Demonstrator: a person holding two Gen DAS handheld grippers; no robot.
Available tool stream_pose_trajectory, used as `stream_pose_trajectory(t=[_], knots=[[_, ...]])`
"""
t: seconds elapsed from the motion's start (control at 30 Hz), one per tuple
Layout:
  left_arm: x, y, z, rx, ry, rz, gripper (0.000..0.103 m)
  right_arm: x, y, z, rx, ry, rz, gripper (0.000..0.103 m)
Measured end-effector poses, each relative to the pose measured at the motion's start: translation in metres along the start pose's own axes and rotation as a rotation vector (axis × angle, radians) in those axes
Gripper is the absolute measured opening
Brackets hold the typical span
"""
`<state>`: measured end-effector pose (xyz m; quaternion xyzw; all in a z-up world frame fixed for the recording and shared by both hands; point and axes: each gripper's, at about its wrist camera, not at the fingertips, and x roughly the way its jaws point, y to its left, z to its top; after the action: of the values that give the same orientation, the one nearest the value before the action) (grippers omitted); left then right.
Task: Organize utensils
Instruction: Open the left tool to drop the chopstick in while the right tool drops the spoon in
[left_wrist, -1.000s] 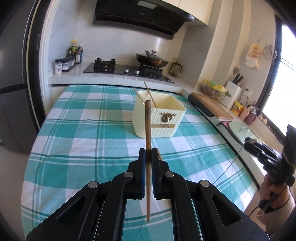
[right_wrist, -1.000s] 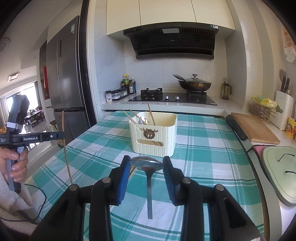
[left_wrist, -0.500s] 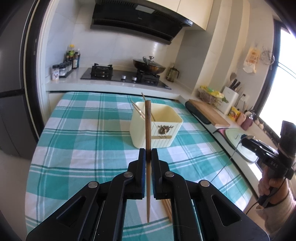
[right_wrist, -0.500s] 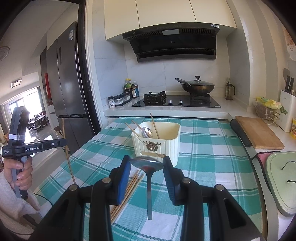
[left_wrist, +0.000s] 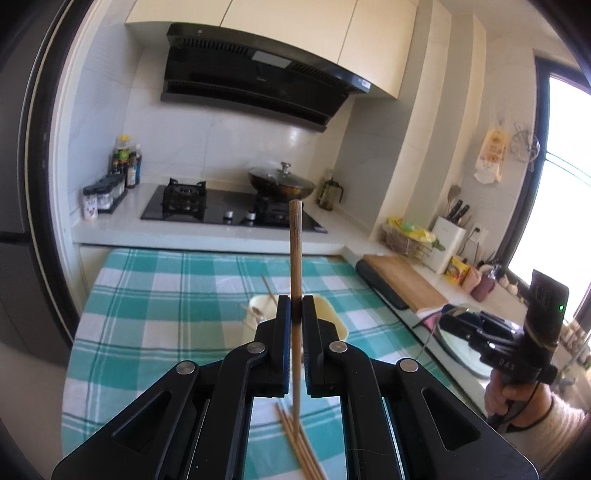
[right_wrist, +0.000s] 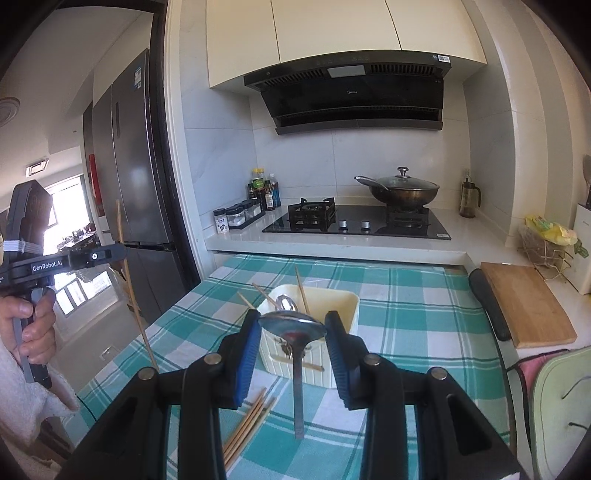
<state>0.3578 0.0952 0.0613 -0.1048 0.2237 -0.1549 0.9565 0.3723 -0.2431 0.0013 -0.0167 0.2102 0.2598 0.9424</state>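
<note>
The jaws of the left gripper are pinched fully together on a single wooden chopstick, which stands nearly upright, its thick end above the jaws and its thin end hanging below them. The jaws of the right gripper stand partly apart, clamped across the bowl of a metal spoon; the handle hangs straight down.

Beyond both sets of jaws sits the cream utensil holder on the checked table, already carrying a spoon and a few chopsticks that lean to the left. Near the person, a loose bundle of chopsticks lies flat on the cloth.

The risk lies in the release. The spoon is gripped by smooth curved metal, so it may swing or slip out before its handle is over the holder. The long chopstick could catch the holder's rim or the sticks already inside, tip them out, or nudge the light holder. Both grippers aiming at one opening could also collide.
</note>
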Motion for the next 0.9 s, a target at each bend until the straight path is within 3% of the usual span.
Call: stream_pose_trajectory(t=[0.2, 0.4, 0.53, 0.73, 0.9], knots=[[0.037, -0.011, 0.045, 0.001, -0.11, 0.039, 0.004, 0.028, -0.005, 0.048, -0.023, -0.076, -0.009, 0.036], [0.092, -0.021, 0.05, 0.021, -0.169, 0.112, 0.004, 0.069, -0.02, 0.07, 0.008, -0.141, -0.031, 0.036], [0.138, -0.016, 0.033, 0.008, -0.092, 0.136, 0.004, 0.108, -0.03, 0.061, 0.024, -0.105, -0.038, 0.036], [0.196, -0.003, -0.005, -0.011, 0.103, 0.141, 0.004, 0.165, -0.049, 0.029, 0.065, 0.077, -0.049, 0.036], [0.218, -0.004, -0.027, -0.005, 0.187, 0.164, 0.005, 0.192, -0.065, 0.009, 0.113, 0.185, -0.064, 0.036]])
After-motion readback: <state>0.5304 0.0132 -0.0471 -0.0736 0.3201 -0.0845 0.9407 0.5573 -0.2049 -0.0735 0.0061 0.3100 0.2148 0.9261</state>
